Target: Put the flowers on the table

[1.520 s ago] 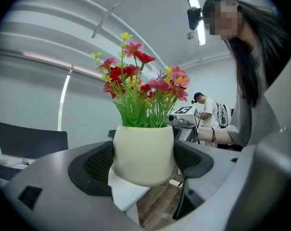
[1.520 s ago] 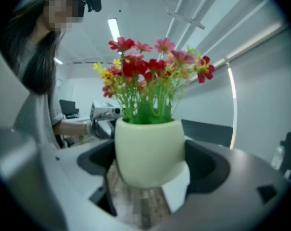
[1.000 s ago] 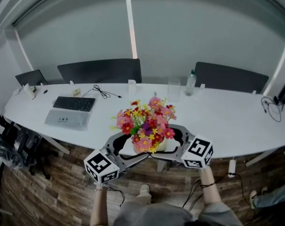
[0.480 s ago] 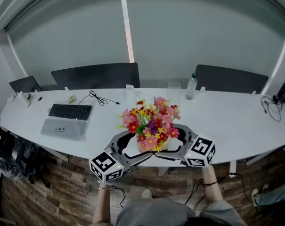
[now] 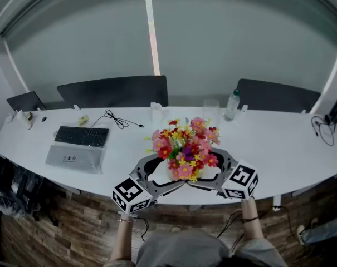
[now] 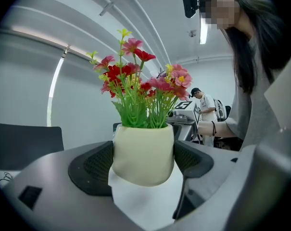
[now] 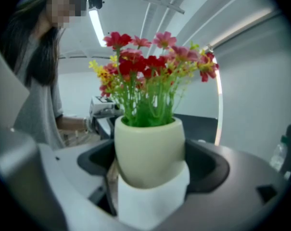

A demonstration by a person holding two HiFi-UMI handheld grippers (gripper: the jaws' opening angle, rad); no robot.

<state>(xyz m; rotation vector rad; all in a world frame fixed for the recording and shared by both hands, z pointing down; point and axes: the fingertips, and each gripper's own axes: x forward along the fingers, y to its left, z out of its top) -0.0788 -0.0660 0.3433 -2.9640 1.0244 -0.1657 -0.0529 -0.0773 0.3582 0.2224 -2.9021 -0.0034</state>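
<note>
White curved table [image 5: 279,143] with keyboard [image 5: 82,136], dark chairs [image 5: 112,90] behind; left claw [image 6: 143,163] and right claw [image 7: 150,165] each clamp the flowerpot [image 6: 143,146].

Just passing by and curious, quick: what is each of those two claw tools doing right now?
Left gripper: closed, fingers on both sides of the cream flower pot.
Right gripper: closed on the same flower pot.

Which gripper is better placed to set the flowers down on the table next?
Neither alone: the left gripper and right gripper both have jaws shut on the flower pot, from opposite sides, above the table front edge. If one leads, perhaps right: barer table there, keyboard sits left.
</note>
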